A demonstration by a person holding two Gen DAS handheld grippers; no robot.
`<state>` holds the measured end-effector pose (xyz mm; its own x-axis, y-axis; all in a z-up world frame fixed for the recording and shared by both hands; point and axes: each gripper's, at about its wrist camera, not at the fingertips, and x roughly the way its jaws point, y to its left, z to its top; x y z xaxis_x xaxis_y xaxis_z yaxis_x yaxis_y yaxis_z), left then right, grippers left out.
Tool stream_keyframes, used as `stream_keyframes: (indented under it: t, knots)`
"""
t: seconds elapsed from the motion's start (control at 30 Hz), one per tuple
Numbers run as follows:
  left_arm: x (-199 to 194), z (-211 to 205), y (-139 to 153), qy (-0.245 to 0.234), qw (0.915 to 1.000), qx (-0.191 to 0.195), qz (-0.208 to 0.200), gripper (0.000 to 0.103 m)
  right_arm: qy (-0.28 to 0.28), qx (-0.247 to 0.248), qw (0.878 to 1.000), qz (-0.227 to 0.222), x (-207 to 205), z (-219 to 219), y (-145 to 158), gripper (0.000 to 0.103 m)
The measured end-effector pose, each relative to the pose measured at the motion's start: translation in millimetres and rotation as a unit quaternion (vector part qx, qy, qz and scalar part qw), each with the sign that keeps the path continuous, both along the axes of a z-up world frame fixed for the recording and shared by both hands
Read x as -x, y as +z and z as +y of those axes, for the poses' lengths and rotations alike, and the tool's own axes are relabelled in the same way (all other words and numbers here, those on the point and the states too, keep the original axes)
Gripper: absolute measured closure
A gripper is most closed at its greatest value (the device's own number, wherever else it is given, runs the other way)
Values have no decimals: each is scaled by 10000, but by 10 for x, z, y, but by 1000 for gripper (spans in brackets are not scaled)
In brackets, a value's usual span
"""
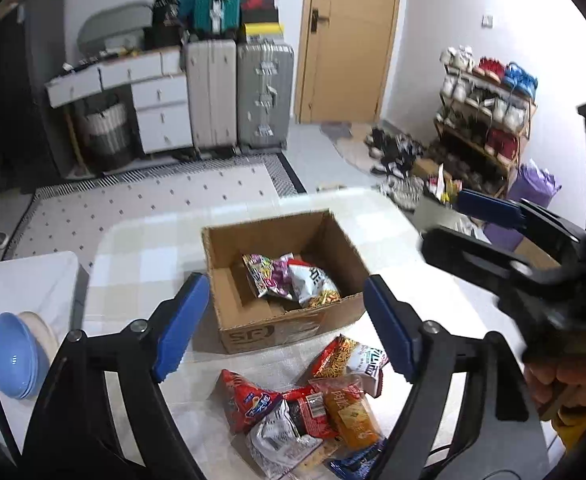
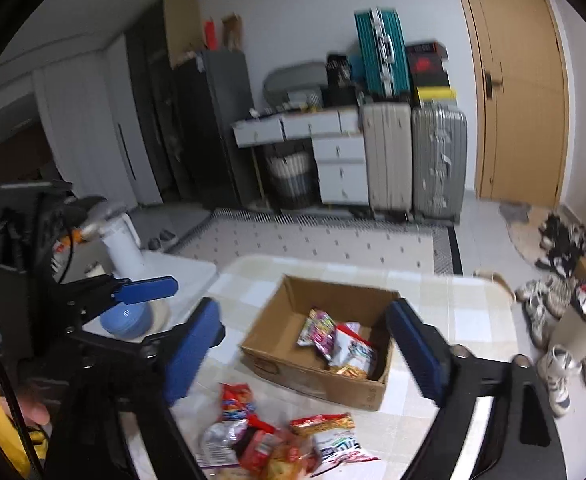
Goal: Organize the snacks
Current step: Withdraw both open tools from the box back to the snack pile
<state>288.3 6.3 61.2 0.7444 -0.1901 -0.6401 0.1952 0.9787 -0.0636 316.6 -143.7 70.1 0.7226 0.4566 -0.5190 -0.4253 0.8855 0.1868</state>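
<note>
Both tongs hang empty, jaws apart: left gripper (image 1: 285, 328), right gripper (image 2: 309, 348). The snack pile (image 1: 313, 404) lies at six o'clock, nearest the left one's tips. Beyond, at twelve o'clock, the box (image 1: 277, 320) holds two packets (image 1: 293, 282).

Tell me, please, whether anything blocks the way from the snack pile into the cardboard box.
Nothing visible does. The snack pile lies on the table just in front of the cardboard box, whose top is open, with only a few snack packets inside.
</note>
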Motion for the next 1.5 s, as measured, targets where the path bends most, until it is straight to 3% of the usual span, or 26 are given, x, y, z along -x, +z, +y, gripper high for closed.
stream_keyframes:
  t: [0.2, 0.23, 0.47, 0.67, 0.83, 1.07, 1.33, 1.5]
  knots:
    - [785, 8, 545, 491, 9959, -245, -719, 12, 17, -105, 9975, -693, 683, -57, 383, 2]
    - [923, 0, 628, 592, 9940, -338, -859, 0, 20, -88, 9967, -805, 808, -67, 429, 1]
    - [1702, 45, 991, 945, 9860, -383, -1317, 1, -28, -110, 9909, -1338, 1432, -107, 612, 1]
    - [2484, 176, 1064, 1320, 9697, -331, -2028, 1, 11, 13, 9823, -1873, 1965, -137, 522, 1]
    - [2896, 253, 792, 1160, 9738, -130, -1953, 1, 42, -97, 9836, -1802, 2211, -144, 224, 1]
    - [3110, 390, 85, 1204, 9768, 13, -1770, 1, -146, -195, 9853, -1690, 2390, -183, -277, 1]
    - [2547, 403, -867, 1321, 9878, 188, -809, 1, -308, -255, 9932, -1091, 2325, -208, -914, 1]
    - [2233, 314, -1284, 1246, 9912, 178, -420, 1, -341, -266, 9963, -748, 2230, -226, -1200, 1]
